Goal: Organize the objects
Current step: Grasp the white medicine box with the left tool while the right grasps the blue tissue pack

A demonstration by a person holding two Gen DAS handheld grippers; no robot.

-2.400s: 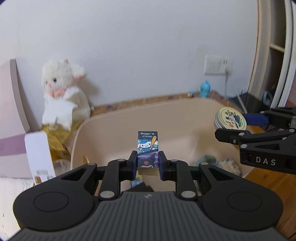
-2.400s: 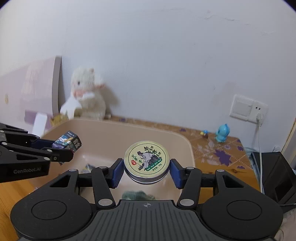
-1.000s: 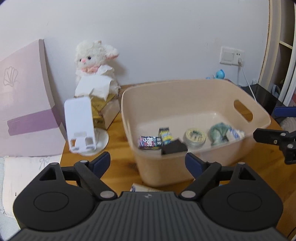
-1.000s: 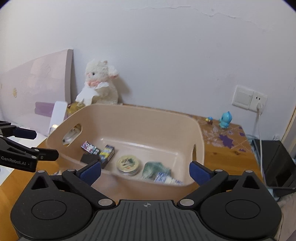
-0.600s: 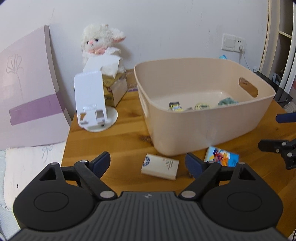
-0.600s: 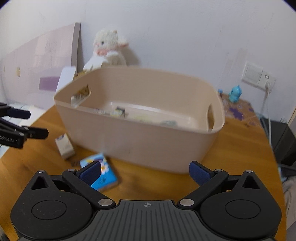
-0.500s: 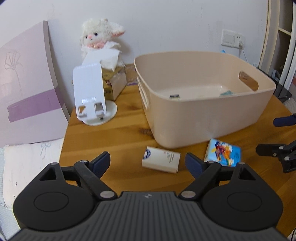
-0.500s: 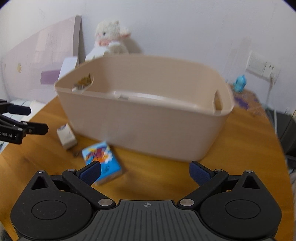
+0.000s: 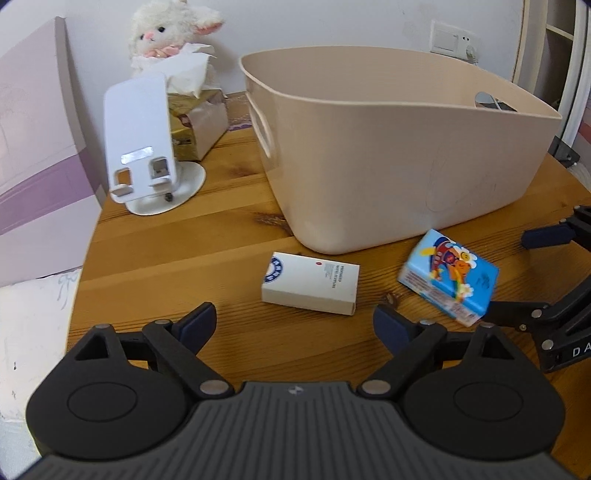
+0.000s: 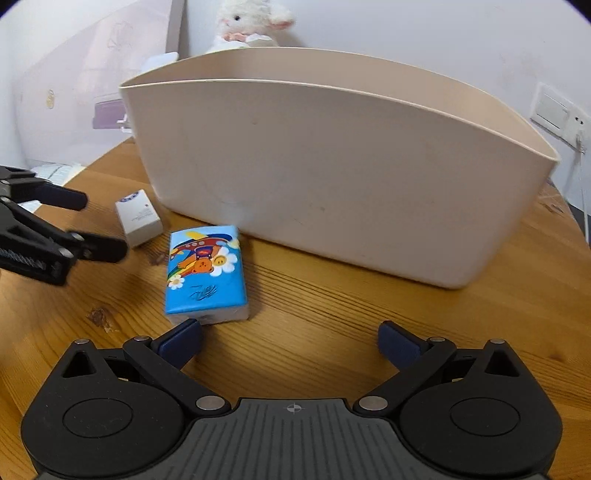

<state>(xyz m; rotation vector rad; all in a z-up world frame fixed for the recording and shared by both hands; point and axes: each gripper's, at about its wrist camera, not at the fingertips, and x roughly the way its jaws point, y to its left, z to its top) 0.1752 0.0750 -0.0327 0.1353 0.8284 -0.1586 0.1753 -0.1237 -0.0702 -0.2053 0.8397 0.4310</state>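
Observation:
A beige plastic bin [image 9: 399, 155] stands on the round wooden table [image 9: 177, 258]; it also shows in the right wrist view [image 10: 332, 177]. A white box [image 9: 311, 283] lies flat in front of it, just ahead of my open, empty left gripper [image 9: 295, 325]. A blue tissue pack with a cartoon bear [image 10: 205, 271] lies beside it, also seen in the left wrist view [image 9: 450, 275]. My right gripper [image 10: 290, 341] is open and empty, low over the table, its left fingertip close to the pack's near end. The white box [image 10: 138, 217] shows to the left there.
A white phone stand [image 9: 142, 144] stands left of the bin, with a gold tissue box [image 9: 195, 129] and a white plush lamb [image 9: 171, 33] behind it. A pink board [image 9: 33, 162] leans on the wall at left. The table edge curves at left.
Both grippers let go of the small box and the tin into the bin, opened, pulled back and came down low over the table toward the white box and the tissue pack.

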